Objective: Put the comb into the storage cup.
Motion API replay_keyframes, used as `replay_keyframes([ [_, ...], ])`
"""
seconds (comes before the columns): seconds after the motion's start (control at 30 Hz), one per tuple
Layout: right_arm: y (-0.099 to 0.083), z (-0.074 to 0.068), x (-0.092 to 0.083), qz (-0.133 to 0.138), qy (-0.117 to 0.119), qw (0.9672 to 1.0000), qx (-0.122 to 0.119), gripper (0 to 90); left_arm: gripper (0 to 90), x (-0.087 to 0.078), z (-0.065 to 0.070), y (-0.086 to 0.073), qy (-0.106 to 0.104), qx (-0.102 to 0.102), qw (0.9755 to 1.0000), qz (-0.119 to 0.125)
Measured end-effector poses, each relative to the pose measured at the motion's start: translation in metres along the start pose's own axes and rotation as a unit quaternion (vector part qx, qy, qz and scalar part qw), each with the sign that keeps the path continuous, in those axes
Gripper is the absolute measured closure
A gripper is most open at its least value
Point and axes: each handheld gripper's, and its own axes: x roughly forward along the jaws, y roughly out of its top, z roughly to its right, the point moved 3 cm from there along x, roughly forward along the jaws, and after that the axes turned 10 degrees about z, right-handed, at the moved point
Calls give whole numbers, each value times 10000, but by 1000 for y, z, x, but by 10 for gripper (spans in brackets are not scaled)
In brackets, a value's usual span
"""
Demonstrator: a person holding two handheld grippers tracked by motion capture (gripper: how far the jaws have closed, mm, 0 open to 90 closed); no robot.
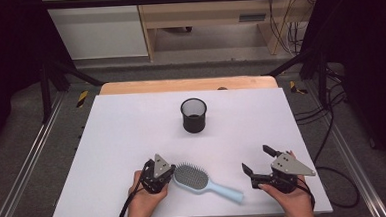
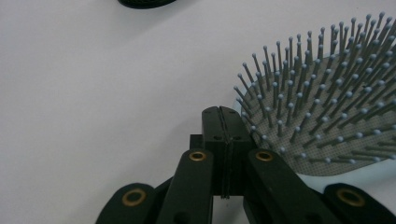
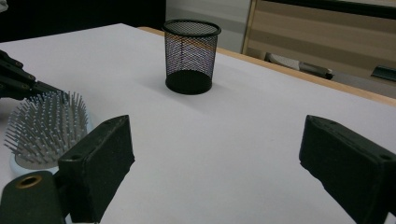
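Here the mesh cup (image 1: pixel 194 115) looks empty; left gripper (image 2: pixel 223 122) jaws closed, right gripper (image 3: pixel 212 154) jaws wide.

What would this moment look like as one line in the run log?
left tool: shut, tips at hairbrush head edge | right tool: open, empty | brush: flat, bristles up | mesh cup: upright, apart

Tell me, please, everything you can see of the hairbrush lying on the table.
The hairbrush is pale blue, plastic by the look of it, with an oval head, a grey cushion and ball-tipped pins pointing up. It lies flat near the front edge of the white table, its handle angled toward the right hand-held gripper. The shut left hand-held gripper meets the head's rim.
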Motion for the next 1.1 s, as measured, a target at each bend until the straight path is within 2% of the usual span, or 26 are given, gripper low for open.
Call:
replay_keyframes([
  [0.23,2,-6,3,-230,200,9995,40,103,899,-2,0,2,-35,-56,9999,107],
  [0.4,3,-11,5,-390,388,9985,26,107,898,-10,-9,3,75,-149,9995,280],
  [0.43,4,-13,5,-433,435,9981,29,111,898,-16,-15,4,149,-210,9988,406],
  [0.5,4,-15,5,-529,542,9971,-4,112,896,-19,-18,4,190,-242,9984,476],
  [0.53,4,-16,5,-570,582,9967,-14,112,893,-26,-23,3,287,-302,9971,629],
  [0.63,4,-19,6,-640,692,9955,-55,120,863,-32,-27,3,372,-362,9958,751],
  [0.67,4,-23,7,-717,791,9942,-103,124,837,-38,-31,2,494,-364,9947,826],
  [0.7,4,-25,7,-753,845,9935,-138,124,822,-41,-33,3,522,-373,9942,867],
  [0.73,4,-25,7,-753,845,9935,-138,124,796,-41,-33,3,522,-373,9942,867],
  [0.77,4,-29,8,-814,933,9921,-179,124,748,-43,-34,3,542,-379,9935,926],
  [0.8,4,-31,8,-839,956,9917,-204,124,672,-45,-36,3,588,-377,9926,995],
  [0.83,4,-32,9,-865,997,9910,-211,124,592,-46,-38,4,681,-372,9912,1069],
  [0.87,4,-33,10,-877,1035,9905,-220,124,530,-51,-41,5,782,-396,9883,1250],
  [0.9,4,-33,10,-877,1035,9905,-220,124,471,-51,-41,5,782,-396,9883,1250],
  [0.93,4,-35,10,-896,1062,9901,-217,124,471,-53,-42,6,823,-430,9866,1344],
  [0.97,4,-37,11,-947,1119,9889,-230,125,360,-59,-45,8,890,-468,9833,1514],
  [1.0,4,-39,12,-977,1139,9884,-253,125,327,-62,-47,9,902,-474,9816,1614],
  [1.03,4,-39,12,-977,1139,9884,-253,125,276,-62,-47,9,902,-474,9816,1614],
  [1.07,4,-42,13,-1039,1173,9872,-282,125,232,-68,-50,10,951,-463,9790,1744],
  [1.1,4,-42,13,-1039,1173,9872,-282,125,203,-68,-50,10,951,-463,9790,1744],
])
